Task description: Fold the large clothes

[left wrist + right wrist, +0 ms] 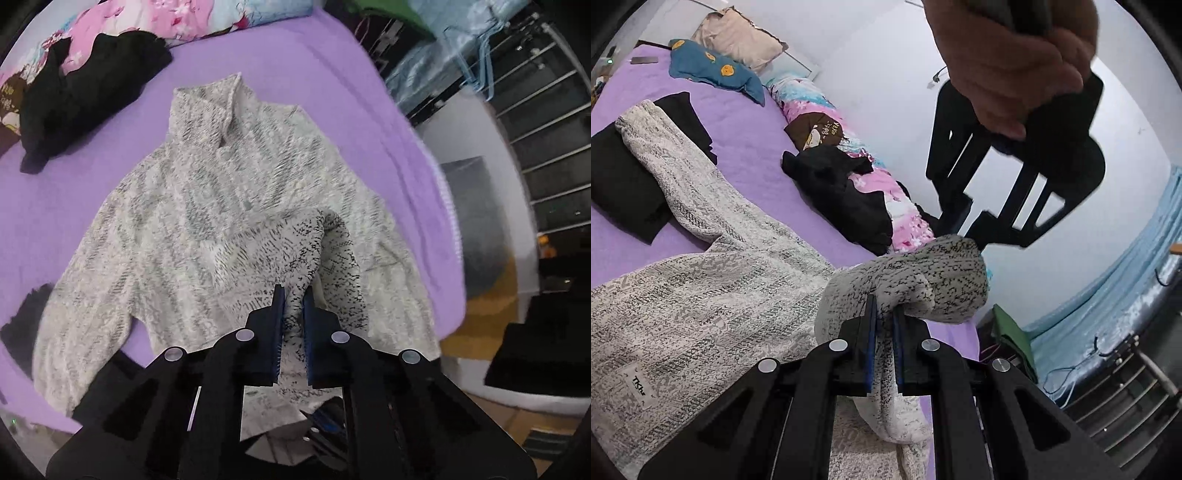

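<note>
**Both grippers pinched on the sweater hem, now for the fold**

Nearest the lens in the left wrist view, the left gripper point(294, 295) is clenched on a bunched bit of the sweater point(207, 206), and in the other view the right gripper point(884, 302) is clamped on a fold of the same knit. So we've got two grips on the near edge, with the left one hanging just above and beyond the right in the right wrist view, a hand point(1008, 62) wrapped round its handle.

How we'd do it well, we reckon: lift both pinches together, keep the edge taut between them, and carry it away toward the collar so the crease lands straight. Don't let one side lead, or the thick knit will likely roll into a lump.

The sweater itself is a chunky cream knit flecked with grey and black, lying mostly flat on the purple bedsheet point(332, 74), collar at the far end, one sleeve reaching out left over a folded black garment point(624, 184). More black clothes point(81, 99) sit far left by the pink pillow point(122, 22).
</note>
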`<state>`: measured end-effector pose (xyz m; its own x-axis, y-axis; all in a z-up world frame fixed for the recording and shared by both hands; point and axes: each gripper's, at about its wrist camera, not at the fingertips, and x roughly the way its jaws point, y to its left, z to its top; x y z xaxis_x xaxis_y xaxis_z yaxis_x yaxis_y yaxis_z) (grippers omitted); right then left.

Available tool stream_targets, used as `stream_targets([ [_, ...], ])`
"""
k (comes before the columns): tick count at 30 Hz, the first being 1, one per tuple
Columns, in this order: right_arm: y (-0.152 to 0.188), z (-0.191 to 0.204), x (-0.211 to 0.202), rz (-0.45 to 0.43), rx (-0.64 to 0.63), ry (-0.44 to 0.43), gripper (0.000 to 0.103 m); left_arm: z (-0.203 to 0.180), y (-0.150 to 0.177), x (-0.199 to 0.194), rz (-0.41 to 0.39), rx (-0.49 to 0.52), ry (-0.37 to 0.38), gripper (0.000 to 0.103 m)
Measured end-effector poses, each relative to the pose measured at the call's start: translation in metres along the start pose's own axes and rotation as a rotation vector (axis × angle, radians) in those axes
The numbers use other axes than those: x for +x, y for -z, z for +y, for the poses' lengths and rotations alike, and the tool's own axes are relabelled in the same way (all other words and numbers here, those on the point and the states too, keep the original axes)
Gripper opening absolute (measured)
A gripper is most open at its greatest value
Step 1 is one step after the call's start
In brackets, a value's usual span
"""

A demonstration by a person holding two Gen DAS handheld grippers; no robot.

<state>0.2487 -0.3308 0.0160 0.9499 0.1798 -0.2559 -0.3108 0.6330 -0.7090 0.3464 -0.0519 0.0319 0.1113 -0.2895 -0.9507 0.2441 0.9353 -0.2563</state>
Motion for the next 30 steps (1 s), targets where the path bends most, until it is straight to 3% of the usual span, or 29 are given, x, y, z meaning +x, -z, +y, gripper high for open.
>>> stream_targets([
  [1,0.001,-0.001,0.0,-0.004,0.008,0.006,0.009,0.001,0.001,-0.006,-0.02,-0.002,0.023,0.008],
  [2,0.003,-0.002,0.0,-0.004,0.019,0.003,0.019,0.003,0.003,-0.01,-0.037,-0.003,0.043,0.008],
  [3,0.005,-0.003,-0.001,-0.006,0.029,-0.008,0.045,0.004,0.004,-0.016,-0.054,-0.003,0.066,0.007],
  [4,0.008,-0.005,-0.001,-0.012,0.047,-0.017,0.06,0.004,0.006,-0.021,-0.072,0.002,0.089,0.007],
  [5,0.013,-0.006,-0.004,-0.029,0.065,0.001,0.082,0.002,0.008,-0.03,-0.101,0.024,0.12,0.007],
  [6,0.018,-0.006,-0.007,-0.055,0.068,0.025,0.089,-0.001,0.011,-0.037,-0.128,0.046,0.134,0.007],
  [8,0.03,-0.007,-0.007,-0.063,0.061,0.056,0.093,-0.002,0.018,-0.051,-0.181,0.071,0.177,0.007],
  [12,0.059,-0.013,0.005,0.01,0.058,0.041,0.093,0.005,0.033,-0.082,-0.337,0.103,0.241,0.007],
  [14,0.081,-0.017,0.018,0.07,0.043,0.016,0.094,0.012,0.038,-0.089,-0.373,0.096,0.247,0.007],
  [18,0.108,-0.02,0.029,0.101,0.062,-0.098,0.094,0.033,0.043,-0.073,-0.348,0.055,0.198,0.007],
  [23,0.107,-0.021,0.042,0.121,0.215,-0.233,0.094,0.072,0.054,-0.003,-0.182,-0.065,0.155,0.007],
  [25,0.111,-0.022,0.051,0.165,0.334,-0.328,0.093,0.086,0.059,0.022,-0.133,-0.113,0.145,0.007],
  [30,0.172,-0.05,0.057,0.309,0.923,-0.436,0.093,0.097,0.075,0.076,-0.048,-0.157,0.13,0.01],
])
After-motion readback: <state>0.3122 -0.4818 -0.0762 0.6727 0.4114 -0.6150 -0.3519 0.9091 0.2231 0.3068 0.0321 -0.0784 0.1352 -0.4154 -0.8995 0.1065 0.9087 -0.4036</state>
